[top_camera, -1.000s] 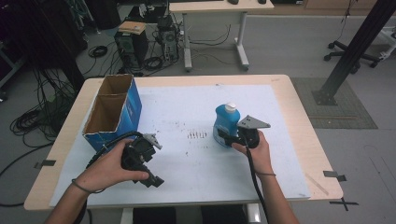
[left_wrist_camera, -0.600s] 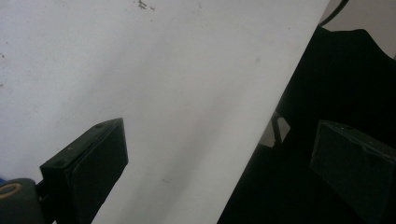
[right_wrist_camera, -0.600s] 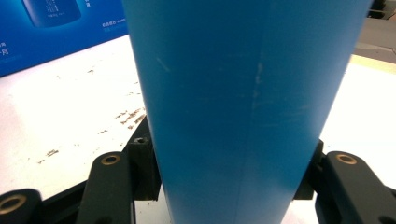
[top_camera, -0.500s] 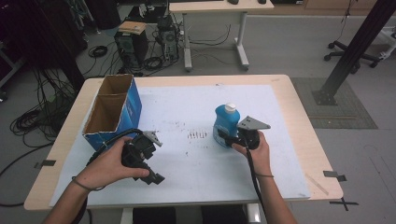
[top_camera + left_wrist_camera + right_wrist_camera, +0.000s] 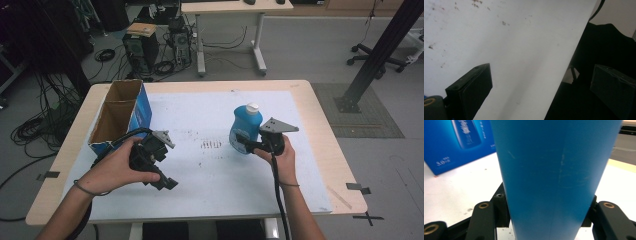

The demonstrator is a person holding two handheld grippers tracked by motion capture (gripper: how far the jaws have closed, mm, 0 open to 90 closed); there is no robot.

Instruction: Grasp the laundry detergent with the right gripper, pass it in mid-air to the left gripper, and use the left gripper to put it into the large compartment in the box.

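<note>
A blue bottle [image 5: 246,125] with a white cap stands upright right of the table's middle. My right gripper [image 5: 243,143] is shut on its lower body from the near right side. In the right gripper view the bottle [image 5: 549,165] sits between the two black jaws, and both pads press its sides; its base is hidden. My left gripper [image 5: 159,181] is held in a hand at the near left, jaws pointing toward the table's near edge. In the left gripper view the left gripper [image 5: 541,90] stands open with nothing between its jaws, over the white mat [image 5: 524,50].
An open blue cardboard box [image 5: 120,117] lies at the left of the table, also seen as the blue box [image 5: 456,142] behind the bottle. The white mat [image 5: 210,175] covers most of the wooden table [image 5: 330,150]. Desks, cables and computers stand on the floor beyond.
Both hands have risen slightly with their grippers. The right gripper keeps its hold on the blue bottle, which has come up a little with it.
</note>
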